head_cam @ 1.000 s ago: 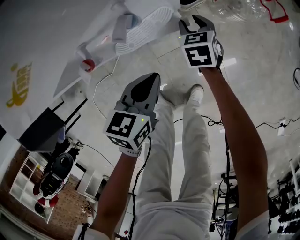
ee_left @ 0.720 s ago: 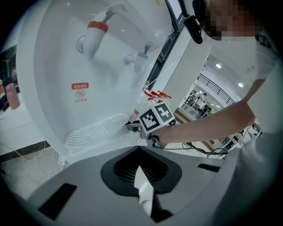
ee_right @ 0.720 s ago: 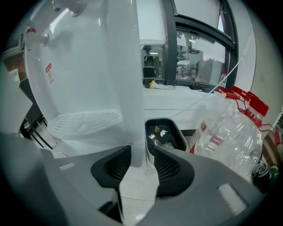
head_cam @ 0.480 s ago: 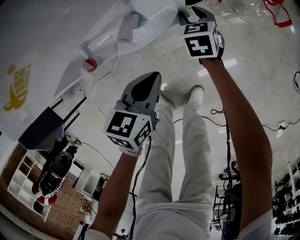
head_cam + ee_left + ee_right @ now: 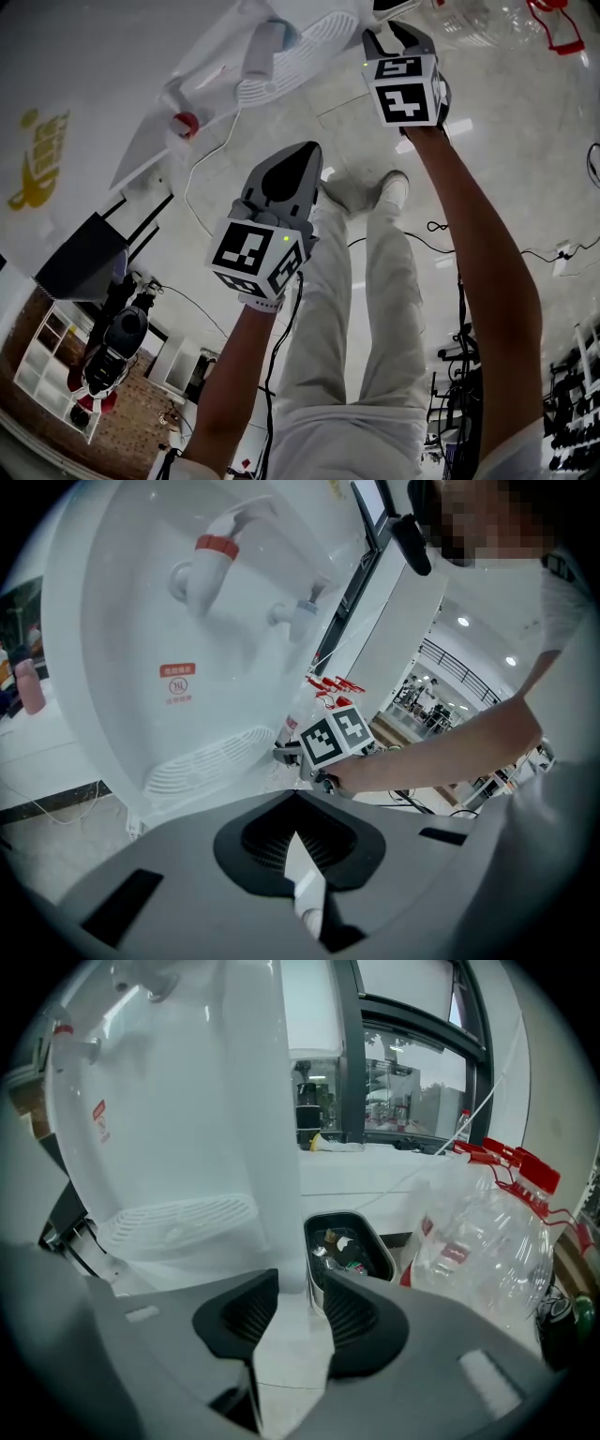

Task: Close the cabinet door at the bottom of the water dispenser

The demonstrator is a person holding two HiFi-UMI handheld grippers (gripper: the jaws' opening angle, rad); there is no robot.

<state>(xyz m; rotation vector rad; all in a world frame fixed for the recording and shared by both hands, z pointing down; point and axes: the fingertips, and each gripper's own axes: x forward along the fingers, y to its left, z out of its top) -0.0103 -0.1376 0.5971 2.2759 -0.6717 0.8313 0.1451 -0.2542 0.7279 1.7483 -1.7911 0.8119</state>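
White water dispenser (image 5: pixel 122 649) has a red-ringed tap (image 5: pixel 211 555); left gripper (image 5: pixel 295 796) clenched empty, right gripper (image 5: pixel 299 1275) spread.

Over one second the white plastic water dispenser's ribbed drip tray (image 5: pixel 298 52) and its red-collared tap (image 5: pixel 186 123) have drifted slightly rightward in the head view, narrowing the gap to the right hand-held gripper (image 5: pixel 395 34) with its black-and-white marker cube (image 5: pixel 406 89).

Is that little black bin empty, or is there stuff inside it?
Not empty. The right gripper view looks down into the open bin, and bits of rubbish lie inside it.
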